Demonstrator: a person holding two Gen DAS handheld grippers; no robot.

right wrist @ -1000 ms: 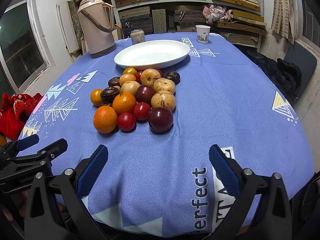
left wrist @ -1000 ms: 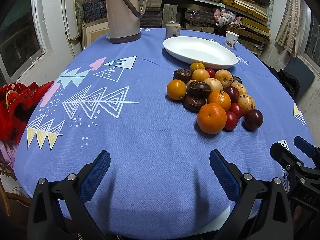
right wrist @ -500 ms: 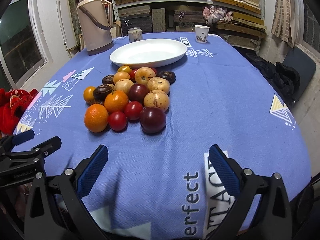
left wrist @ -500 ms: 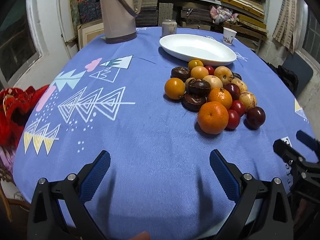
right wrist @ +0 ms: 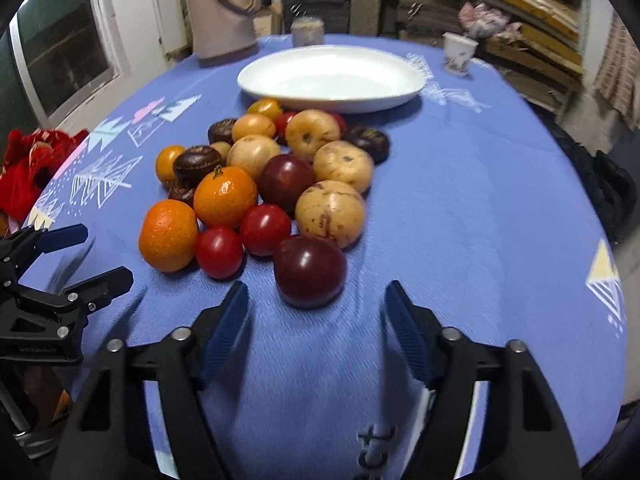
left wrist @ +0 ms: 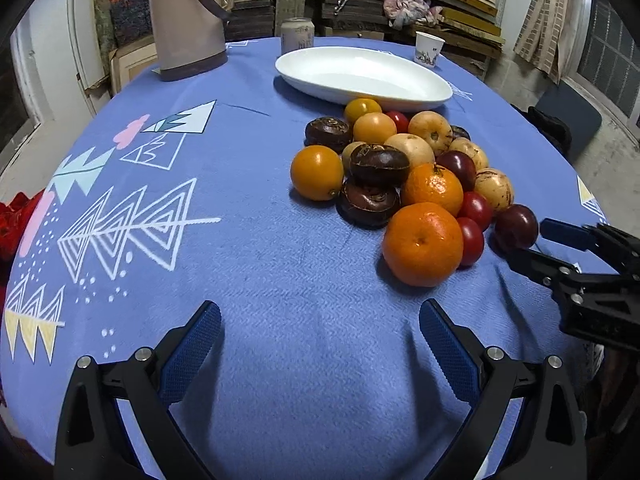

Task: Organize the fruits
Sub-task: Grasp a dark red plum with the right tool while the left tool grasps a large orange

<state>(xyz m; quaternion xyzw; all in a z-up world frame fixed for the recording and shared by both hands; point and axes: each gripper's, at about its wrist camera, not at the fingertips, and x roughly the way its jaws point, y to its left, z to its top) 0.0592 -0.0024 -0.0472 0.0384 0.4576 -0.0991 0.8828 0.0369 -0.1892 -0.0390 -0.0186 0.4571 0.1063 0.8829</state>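
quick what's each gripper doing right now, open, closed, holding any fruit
Left gripper: open, empty, above bare tablecloth.
Right gripper: open, jaws just been closing, nothing between them; the dark red plum lies just ahead.

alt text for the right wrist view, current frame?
The right gripper, jaws open with nothing between them and just narrowed, sits just short of a dark red plum at the near edge of a fruit pile on a blue tablecloth. An empty white dish lies beyond; the left gripper is at left.
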